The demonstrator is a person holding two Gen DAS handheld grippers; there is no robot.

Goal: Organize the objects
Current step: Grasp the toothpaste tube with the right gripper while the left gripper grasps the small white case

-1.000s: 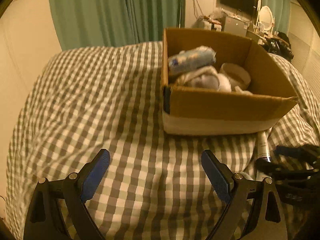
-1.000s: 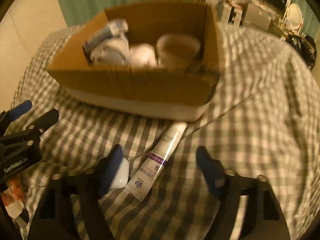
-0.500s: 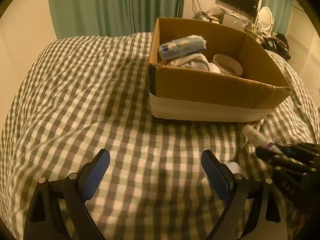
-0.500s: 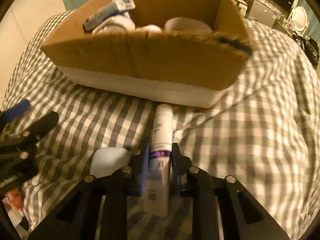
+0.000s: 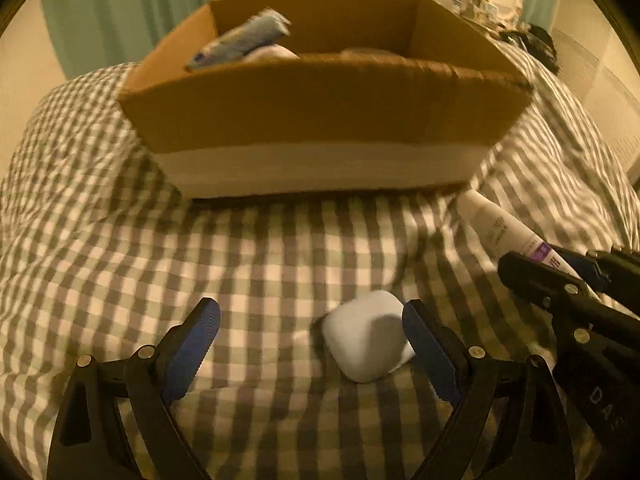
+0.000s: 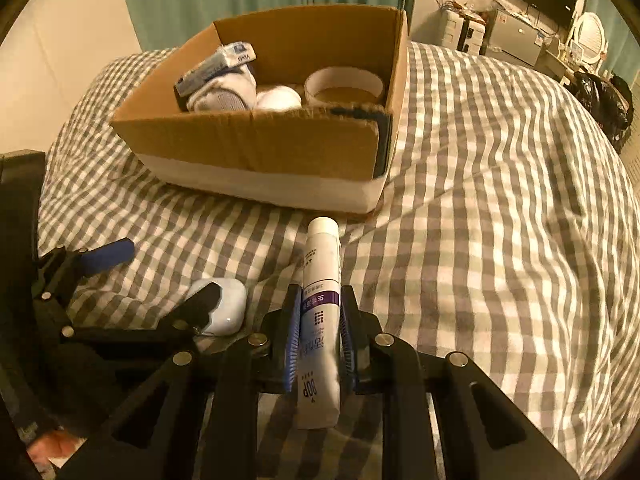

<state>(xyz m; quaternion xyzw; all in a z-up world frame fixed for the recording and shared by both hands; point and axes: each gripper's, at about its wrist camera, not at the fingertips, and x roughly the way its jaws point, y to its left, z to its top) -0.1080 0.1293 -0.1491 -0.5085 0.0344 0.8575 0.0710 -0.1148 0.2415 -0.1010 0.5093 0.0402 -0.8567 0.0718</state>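
On the checked bed (image 6: pixel 480 200), the left claw (image 5: pixel 312 344) hangs spread around a white earbud case (image 5: pixel 366 334) lying just inside its right finger, while the right claw (image 6: pixel 319 332) pinches a white tube (image 6: pixel 321 312) whose cap points toward the cardboard box (image 6: pixel 256 152).

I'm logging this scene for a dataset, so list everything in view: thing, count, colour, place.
cardboard box: 1, brown with white band, on the bed
blue packet: 1, in box, left
socks: white-grey bundle, in box under packet
round container: 1, white, in box, right
tube: 1, white with purple band, in front of box
earbud case: 1, white, on the bedspread
checked bedspread: 1, grey-white
left gripper: open, around case
right gripper: shut on tube
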